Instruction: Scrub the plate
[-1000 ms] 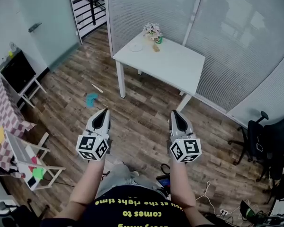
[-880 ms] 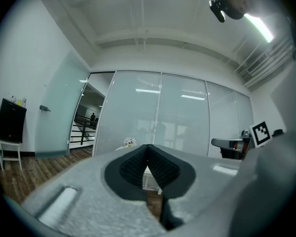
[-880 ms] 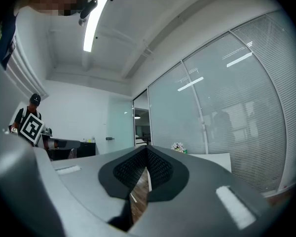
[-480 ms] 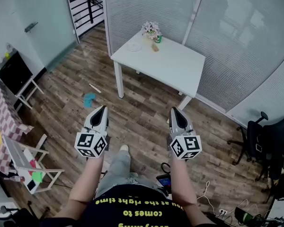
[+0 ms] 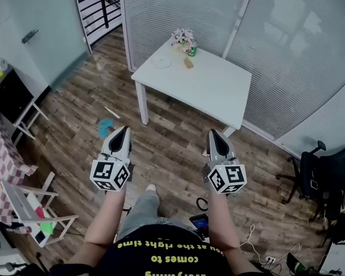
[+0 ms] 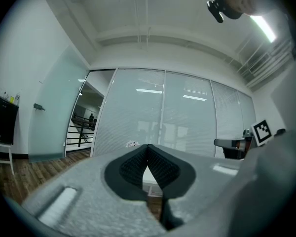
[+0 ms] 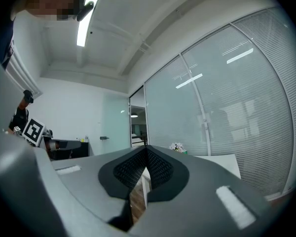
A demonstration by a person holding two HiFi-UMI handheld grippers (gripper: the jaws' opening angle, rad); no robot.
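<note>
**Head view.** The rectangular white worktop (image 5: 213, 91) appears slightly larger and nearer than a second ago, while both claws keep their places in the picture. The floor (image 5: 172, 148) is dark wood plank, with a blue scrap (image 5: 106, 125) lying on it. The left claw (image 5: 125, 129) and right claw (image 5: 212, 133) are grey and tapered, each with a marker cube at the rear, and point level toward the worktop.

**Gripper views.** The ribbed black pads (image 6: 163, 168) of each claw meet at the tips, with nothing between them.

**Plate.** The plate (image 5: 161, 61), pale and round, lies near the worktop's far corner. It is beside a bunch of flowers (image 5: 184, 37) and a small brown block (image 5: 188, 62), well apart from both claws.
</note>
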